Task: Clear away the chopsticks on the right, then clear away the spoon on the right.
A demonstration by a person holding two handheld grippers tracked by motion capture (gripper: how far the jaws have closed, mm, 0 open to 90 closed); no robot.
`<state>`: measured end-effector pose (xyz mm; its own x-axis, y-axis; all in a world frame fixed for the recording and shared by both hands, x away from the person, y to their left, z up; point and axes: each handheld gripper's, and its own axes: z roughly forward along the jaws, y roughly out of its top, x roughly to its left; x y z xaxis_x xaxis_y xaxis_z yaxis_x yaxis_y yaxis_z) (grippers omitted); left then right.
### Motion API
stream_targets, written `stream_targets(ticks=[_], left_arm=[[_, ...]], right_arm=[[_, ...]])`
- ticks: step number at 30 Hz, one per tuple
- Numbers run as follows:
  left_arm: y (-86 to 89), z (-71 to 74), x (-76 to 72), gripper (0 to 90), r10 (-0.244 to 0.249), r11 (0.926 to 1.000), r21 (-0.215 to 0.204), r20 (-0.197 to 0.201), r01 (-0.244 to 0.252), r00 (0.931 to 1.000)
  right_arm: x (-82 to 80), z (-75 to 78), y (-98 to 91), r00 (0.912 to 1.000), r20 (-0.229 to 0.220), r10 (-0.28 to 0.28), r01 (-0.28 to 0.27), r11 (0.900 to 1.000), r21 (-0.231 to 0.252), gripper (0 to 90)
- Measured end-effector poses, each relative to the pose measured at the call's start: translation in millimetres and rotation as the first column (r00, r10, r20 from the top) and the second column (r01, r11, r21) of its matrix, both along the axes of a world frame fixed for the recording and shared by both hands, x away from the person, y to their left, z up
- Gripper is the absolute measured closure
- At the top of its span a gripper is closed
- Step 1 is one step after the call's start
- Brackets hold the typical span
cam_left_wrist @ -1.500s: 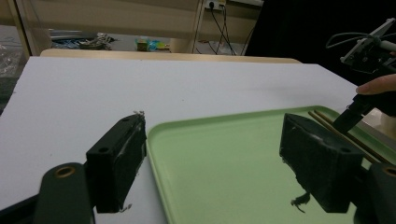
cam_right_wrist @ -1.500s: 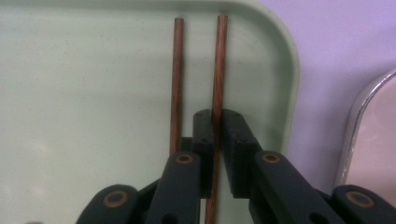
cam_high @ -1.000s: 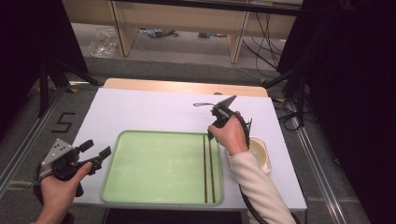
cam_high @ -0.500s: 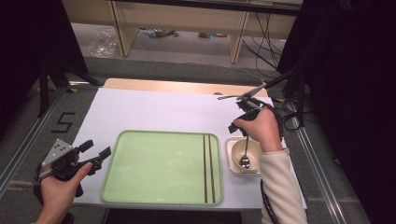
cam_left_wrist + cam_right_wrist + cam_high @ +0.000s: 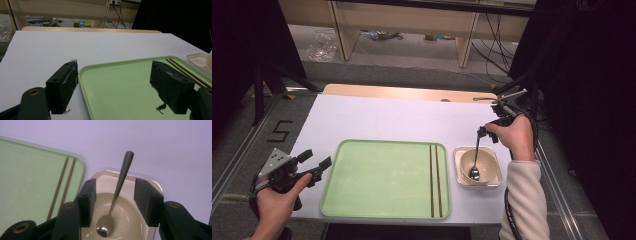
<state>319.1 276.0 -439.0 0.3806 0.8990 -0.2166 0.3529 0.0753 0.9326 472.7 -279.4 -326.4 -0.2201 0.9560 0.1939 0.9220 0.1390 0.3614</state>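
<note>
— While the right gripper [image 5: 492,122] hangs above the bowl [image 5: 477,166], where is the spoon [image 5: 475,161]?

— It sits in the bowl. Its round end lies at the bottom and its handle leans up over the rim. In the right gripper view the handle shows between the two black jaws, but they do not touch it.

— So the jaws are apart?

— Yes. They have just been opening and now stand wide, with nothing pinched.

— Where is the bowl?

— It sits on a small pale dish [image 5: 497,181] on the white table [image 5: 392,117], just beside the green tray [image 5: 382,180].

— What lies on the tray?

— Two thin chopsticks [image 5: 435,180], side by side near its right edge.

— And the left gripper [image 5: 316,164]?

— It waits at the tray's left edge. Its jaws are spread wide too, one over the table and one over the tray, holding nothing.
</note>
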Motion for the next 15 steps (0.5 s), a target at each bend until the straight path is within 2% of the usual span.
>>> stream_targets(ticks=[1,2,5,7,9,10,11,12,13,14,15], left_arm=[[0.0,-0.2,0.1,22.3,0.000,1.0000,-0.002,-0.001,0.000,1.0000],[0.1,-0.4,0.3,22.4,0.001,1.0000,-0.003,0.001,-0.001,1.0000],[0.6,-0.3,0.0,22.4,0.002,1.0000,-0.003,0.000,-0.002,1.0000],[0.7,-0.2,-0.3,22.5,0.001,1.0000,-0.003,0.001,-0.001,1.0000],[0.8,0.2,-0.7,22.5,-0.002,1.0000,0.000,0.005,0.002,1.0000],[0.7,0.2,-1.1,22.5,-0.002,1.0000,0.000,0.006,0.002,1.0000],[0.9,0.2,-1.3,22.5,-0.001,1.0000,-0.001,0.005,0.001,1.0000],[1.3,0.2,-1.3,22.5,0.002,1.0000,-0.002,0.004,-0.002,1.0000],[1.6,0.2,-1.2,22.6,0.003,1.0000,-0.002,0.004,-0.003,1.0000],[1.7,0.3,-1.2,22.6,0.004,1.0000,-0.001,0.003,-0.004,1.0000],[1.5,0.4,-1.2,22.6,0.004,1.0000,-0.002,0.004,-0.004,1.0000]], right_arm=[[-0.5,0.0,0.1,0.9997,-0.008,-0.024,0.024,0.9996,0.013,53.6],[0.0,-0.8,-2.4,1.0000,-0.001,-0.006,0.006,1.0000,0.003,53.6],[0.9,-2.4,-2.9,0.9996,-0.007,-0.027,0.027,0.9996,0.009,53.0],[2.3,-5.1,-3.6,0.9999,0.001,-0.016,0.016,0.9998,0.011,52.6],[2.5,-6.5,-1.9,0.9989,-0.027,-0.038,0.039,0.9990,0.023,53.6],[2.8,-7.4,-1.5,0.9991,-0.025,-0.034,0.035,0.9992,0.021,54.5],[2.8,-7.3,-1.2,0.9984,-0.038,-0.042,0.043,0.9988,0.026,57.8],[3.8,-9.1,-2.1,0.9995,-0.024,-0.022,0.023,0.9992,0.032,56.5],[3.3,-7.5,-0.1,0.9978,-0.047,-0.047,0.048,0.9980,0.040,57.7],[3.8,-7.4,0.4,0.9980,-0.042,-0.048,0.050,0.9980,0.038,57.4],[4.7,-8.5,-0.1,0.9993,-0.023,-0.028,0.029,0.9988,0.039,57.5]])
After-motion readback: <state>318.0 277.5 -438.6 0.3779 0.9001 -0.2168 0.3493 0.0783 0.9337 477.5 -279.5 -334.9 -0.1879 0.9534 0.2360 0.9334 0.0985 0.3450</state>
